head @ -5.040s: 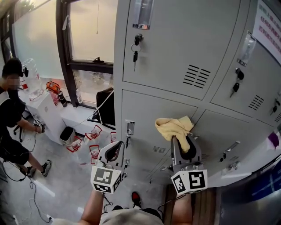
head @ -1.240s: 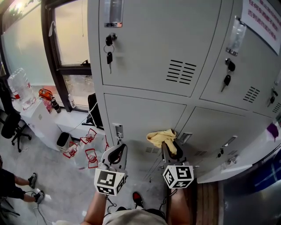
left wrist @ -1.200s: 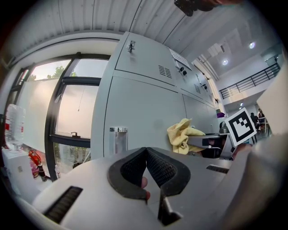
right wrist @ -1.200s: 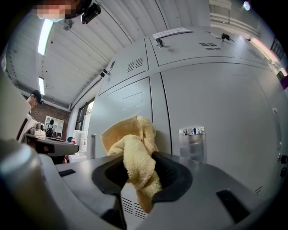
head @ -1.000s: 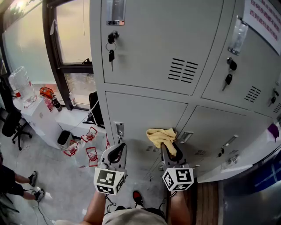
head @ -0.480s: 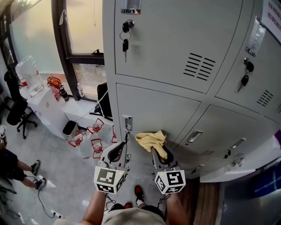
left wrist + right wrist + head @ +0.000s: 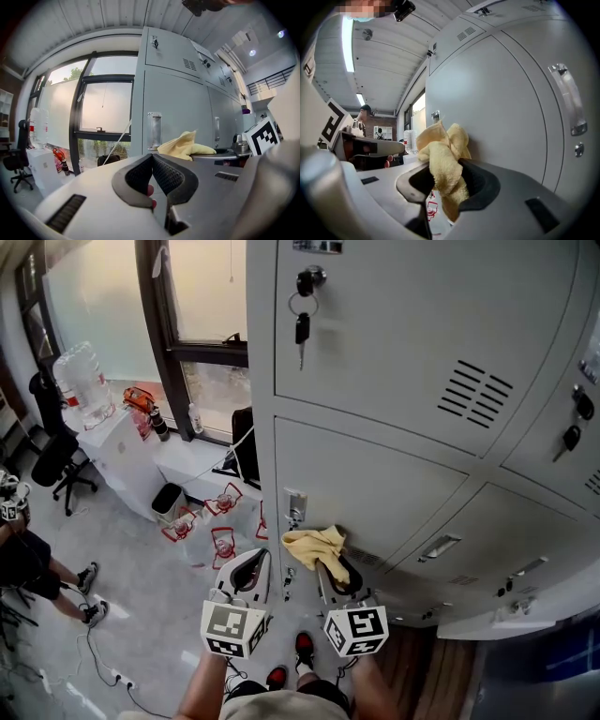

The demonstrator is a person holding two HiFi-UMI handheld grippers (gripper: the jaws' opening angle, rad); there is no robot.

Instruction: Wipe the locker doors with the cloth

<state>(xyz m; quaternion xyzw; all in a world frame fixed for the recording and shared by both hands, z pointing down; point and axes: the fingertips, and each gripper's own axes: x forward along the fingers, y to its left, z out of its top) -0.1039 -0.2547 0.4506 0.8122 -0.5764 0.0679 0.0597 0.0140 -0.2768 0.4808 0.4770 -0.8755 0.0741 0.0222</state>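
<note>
A bank of grey locker doors (image 7: 394, 474) fills the head view. My right gripper (image 7: 326, 563) is shut on a yellow cloth (image 7: 314, 543), which is bunched against the lower left door near its handle (image 7: 295, 506). In the right gripper view the cloth (image 7: 440, 161) hangs between the jaws, touching the door (image 7: 506, 103). My left gripper (image 7: 250, 570) hangs beside it, to the left, shut and holding nothing; in its own view the jaws (image 7: 152, 176) meet, and the cloth (image 7: 185, 145) shows beyond them.
Keys (image 7: 302, 326) hang from the upper door's lock. To the left stand a window (image 7: 202, 296), a water jug (image 7: 82, 381) on a white cabinet and red-framed items (image 7: 220, 540) on the floor. A person (image 7: 28, 559) stands at the far left. An office chair (image 7: 58, 465) is nearby.
The right gripper has carried the cloth leftward and down across the lower doors, from the middle door to the left door's handle. The head view shifted with it. The left gripper stayed shut.
</note>
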